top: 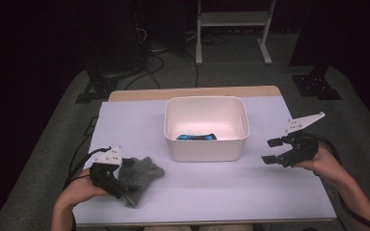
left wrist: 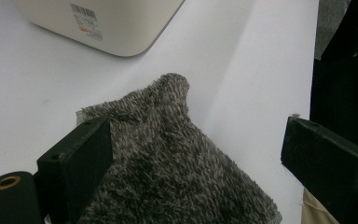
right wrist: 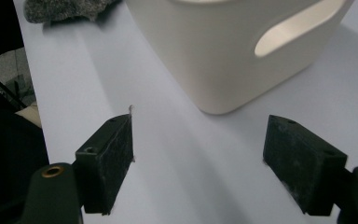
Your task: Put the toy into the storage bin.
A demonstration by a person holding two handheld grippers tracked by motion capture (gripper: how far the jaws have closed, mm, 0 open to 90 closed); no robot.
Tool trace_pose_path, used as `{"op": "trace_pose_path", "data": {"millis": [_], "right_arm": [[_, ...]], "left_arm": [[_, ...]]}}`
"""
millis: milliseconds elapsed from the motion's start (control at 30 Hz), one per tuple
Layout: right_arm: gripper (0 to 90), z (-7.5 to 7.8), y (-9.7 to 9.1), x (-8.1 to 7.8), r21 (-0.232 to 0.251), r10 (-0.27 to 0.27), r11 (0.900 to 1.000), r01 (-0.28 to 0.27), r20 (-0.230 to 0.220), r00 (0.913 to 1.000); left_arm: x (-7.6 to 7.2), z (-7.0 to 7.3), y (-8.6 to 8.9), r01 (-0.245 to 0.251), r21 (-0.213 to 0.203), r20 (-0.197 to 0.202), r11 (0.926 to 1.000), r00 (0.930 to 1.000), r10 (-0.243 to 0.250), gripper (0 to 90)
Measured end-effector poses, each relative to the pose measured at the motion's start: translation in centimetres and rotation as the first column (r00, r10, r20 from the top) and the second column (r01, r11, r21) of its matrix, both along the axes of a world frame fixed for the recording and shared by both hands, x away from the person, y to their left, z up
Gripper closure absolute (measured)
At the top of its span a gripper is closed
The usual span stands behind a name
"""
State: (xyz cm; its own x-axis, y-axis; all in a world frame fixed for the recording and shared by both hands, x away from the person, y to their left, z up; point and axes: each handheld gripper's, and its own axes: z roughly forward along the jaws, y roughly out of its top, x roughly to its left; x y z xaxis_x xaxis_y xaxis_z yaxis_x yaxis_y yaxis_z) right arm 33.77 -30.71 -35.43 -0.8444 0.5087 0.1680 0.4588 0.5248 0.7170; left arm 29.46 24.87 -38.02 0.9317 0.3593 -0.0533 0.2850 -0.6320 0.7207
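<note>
A grey fuzzy cloth lies on the white table at the front left. My left gripper sits low over the cloth's near end. In the left gripper view its jaws stand wide apart, with the cloth lying between them; the left jaw touches the pile and the right jaw is clear of it. My right gripper hovers to the right of a white bin, open, pointing left at it. In the right gripper view nothing lies between the fingers, and the bin stands just ahead.
A blue and black item lies on the bin's floor. The bin has a handle slot in its side. The table's front edge runs close behind both hands. A metal stand and cables sit on the dark floor beyond.
</note>
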Motion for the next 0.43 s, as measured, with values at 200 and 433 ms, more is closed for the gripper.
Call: {"op": "trace_pose_path", "data": {"millis": [200, 433], "right_arm": [[22.4, -1.5, -0.6, -0.6, 0.007, -0.021, 0.9998, 0.021, -0.026, 0.9995], [22.2, -3.1, -0.4, -1.1, -0.001, -0.024, 0.9997, 0.024, -0.038, 0.9990]], "left_arm": [[0.0, 0.0, -0.1, 0.002, 0.006, 0.000, 1.0000, 1.0000, -0.002, 8.3], [-0.1, 0.0, -0.2, -0.005, 0.013, 0.005, 0.9999, 1.0000, 0.005, 8.3]]}}
